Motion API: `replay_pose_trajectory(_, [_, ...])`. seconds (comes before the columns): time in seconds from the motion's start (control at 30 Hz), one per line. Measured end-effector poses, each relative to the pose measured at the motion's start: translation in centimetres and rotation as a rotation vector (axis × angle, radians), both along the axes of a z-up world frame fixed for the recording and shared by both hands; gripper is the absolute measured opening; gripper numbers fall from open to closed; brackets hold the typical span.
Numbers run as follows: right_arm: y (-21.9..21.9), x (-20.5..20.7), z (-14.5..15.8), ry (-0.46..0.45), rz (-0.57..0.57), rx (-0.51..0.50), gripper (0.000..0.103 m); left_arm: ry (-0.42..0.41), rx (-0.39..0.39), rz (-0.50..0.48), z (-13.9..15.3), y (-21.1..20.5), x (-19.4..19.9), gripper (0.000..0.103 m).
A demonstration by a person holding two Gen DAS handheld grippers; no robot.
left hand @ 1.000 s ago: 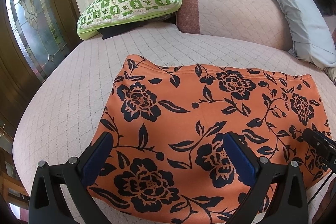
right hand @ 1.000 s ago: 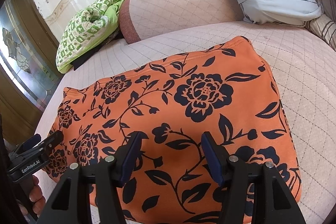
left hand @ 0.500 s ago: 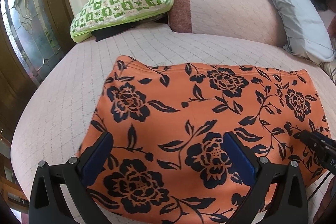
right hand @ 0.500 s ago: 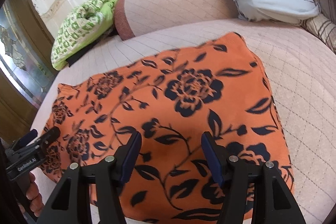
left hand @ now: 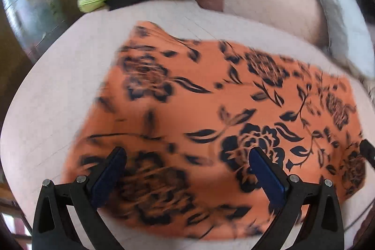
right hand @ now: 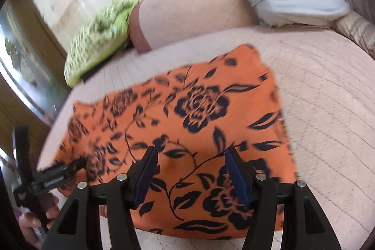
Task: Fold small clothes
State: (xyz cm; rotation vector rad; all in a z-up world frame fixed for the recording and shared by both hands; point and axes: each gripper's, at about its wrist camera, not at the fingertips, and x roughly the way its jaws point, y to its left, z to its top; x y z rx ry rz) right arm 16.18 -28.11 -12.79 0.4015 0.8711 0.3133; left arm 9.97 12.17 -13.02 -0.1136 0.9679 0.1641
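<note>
The orange floral garment (left hand: 211, 114) still lies flat on the quilted bed (left hand: 58, 90). Both views have blurred and shifted since a second ago. The left tongs (left hand: 187, 163) and right tongs (right hand: 189, 163) stay apart above its near edge, gripping nothing.
</note>
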Motion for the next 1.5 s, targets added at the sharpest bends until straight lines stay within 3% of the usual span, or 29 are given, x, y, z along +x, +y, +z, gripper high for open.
replay_pose_trajectory(0.2, [-0.4, -1.2, 1.8, -0.028, 0.006, 0.069, 0.063, -0.017, -0.056, 0.249, 2.9, 7.9, -4.7, 0.103])
replay_pose_trajectory(0.33, [2.7, -1.7, 2.8, -0.051, 0.085, 0.032, 0.063, 0.067, -0.106, 0.338, 1.8, 10.7, -7.9, 0.103])
replay_pose_trajectory(0.43, [3.7, -2.1, 3.2, -0.069, 0.12, 0.025, 0.063, 0.083, -0.159, 0.394, 0.7, 11.1, -9.5, 0.103])
replay_pose_trajectory(0.7, [2.6, -2.3, 3.0, -0.069, 0.113, 0.021, 0.063, 0.092, -0.27, 0.406, -2.7, 9.6, -7.2, 0.103])
replay_pose_trajectory(0.9, [1.7, -1.6, 2.6, -0.055, 0.096, 0.028, 0.063, -0.004, -0.228, 0.406, -3.2, 9.2, -5.1, 0.101])
replay_pose_trajectory(1.0, [1.6, -1.2, 2.4, -0.057, 0.096, 0.023, 0.063, -0.057, -0.207, 0.371, -3.2, 8.5, -4.2, 0.075])
replay_pose_trajectory(1.07, [1.5, -1.1, 2.4, -0.058, 0.095, 0.022, 0.063, -0.083, -0.202, 0.326, -3.6, 7.8, -2.8, 0.053])
replay_pose_trajectory(1.17, [1.3, -0.9, 2.2, -0.053, 0.086, 0.029, 0.063, -0.103, -0.211, 0.3, -3.6, 7.3, -2.3, 0.038])
replay_pose_trajectory(1.3, [0.8, -0.6, 2.1, -0.048, 0.064, 0.034, 0.063, -0.118, -0.201, 0.265, -2.9, 6.6, -1.3, 0.03])
replay_pose_trajectory(1.5, [-1.0, -0.1, 2.0, -0.023, 0.003, 0.093, 0.063, -0.184, -0.144, 0.172, 1.0, 4.3, -0.9, 0.027])
